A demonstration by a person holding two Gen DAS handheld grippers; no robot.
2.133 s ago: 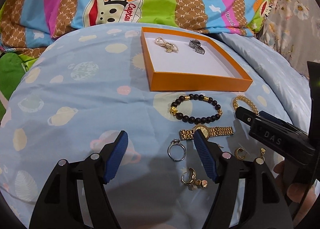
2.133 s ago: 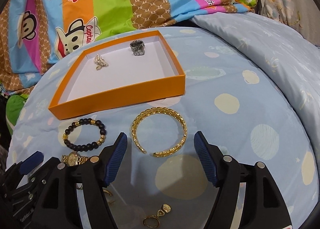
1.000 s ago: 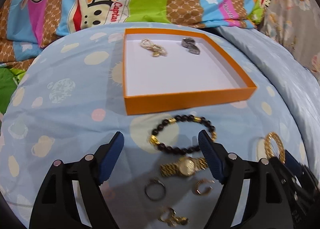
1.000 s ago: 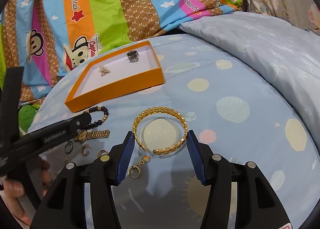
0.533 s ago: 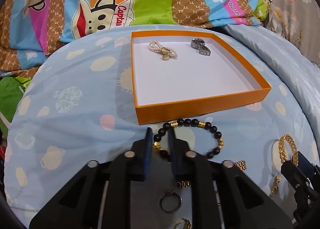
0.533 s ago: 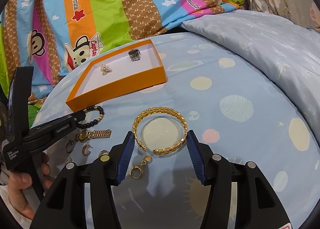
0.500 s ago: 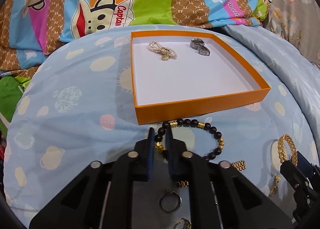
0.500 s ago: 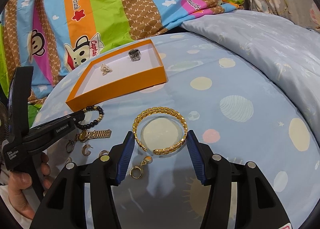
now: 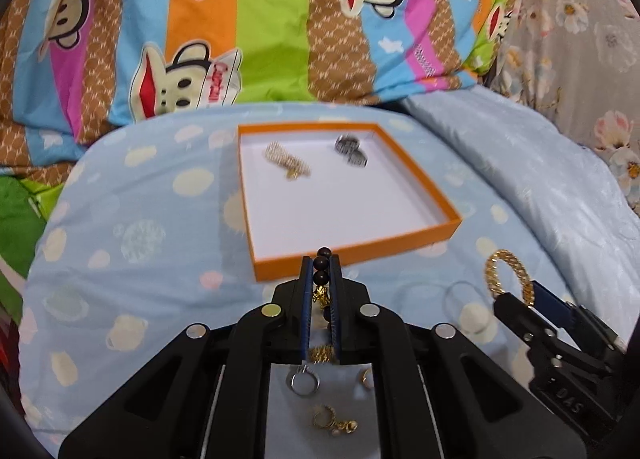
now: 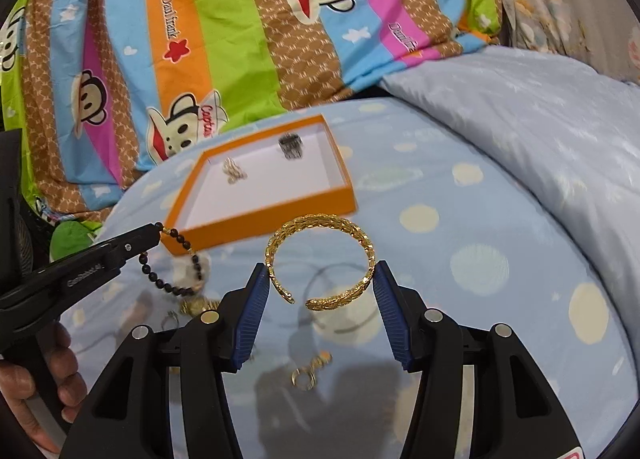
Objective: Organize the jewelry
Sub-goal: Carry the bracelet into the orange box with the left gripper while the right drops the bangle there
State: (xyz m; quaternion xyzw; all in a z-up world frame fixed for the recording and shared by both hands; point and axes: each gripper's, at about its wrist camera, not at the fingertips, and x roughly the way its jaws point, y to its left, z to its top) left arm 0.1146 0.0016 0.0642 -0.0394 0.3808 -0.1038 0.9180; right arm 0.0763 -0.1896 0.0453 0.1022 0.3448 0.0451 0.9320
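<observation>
My left gripper [image 9: 321, 265] is shut on a black bead bracelet [image 9: 321, 274] with gold beads and holds it above the blue bedsheet; the bracelet hangs from its tips in the right wrist view [image 10: 176, 259]. My right gripper [image 10: 320, 283] is shut on a gold cuff bangle [image 10: 320, 227], lifted off the sheet; the bangle also shows in the left wrist view [image 9: 508, 279]. The orange box [image 9: 352, 255] with a white floor lies just beyond, holding a pearl piece [image 9: 286, 159] and a dark silver ring [image 9: 350, 149].
On the sheet under the left gripper lie a silver ring [image 9: 305, 381], gold earrings [image 9: 334, 421] and a gold watch [image 9: 320, 355]. A gold clip earring [image 10: 308, 373] lies under the right gripper. A monkey-print quilt [image 9: 240, 19] rises behind the box.
The left gripper has lifted the bead bracelet off the sheet. The right gripper has closed on the gold bangle and raised it. Both have moved toward the box.
</observation>
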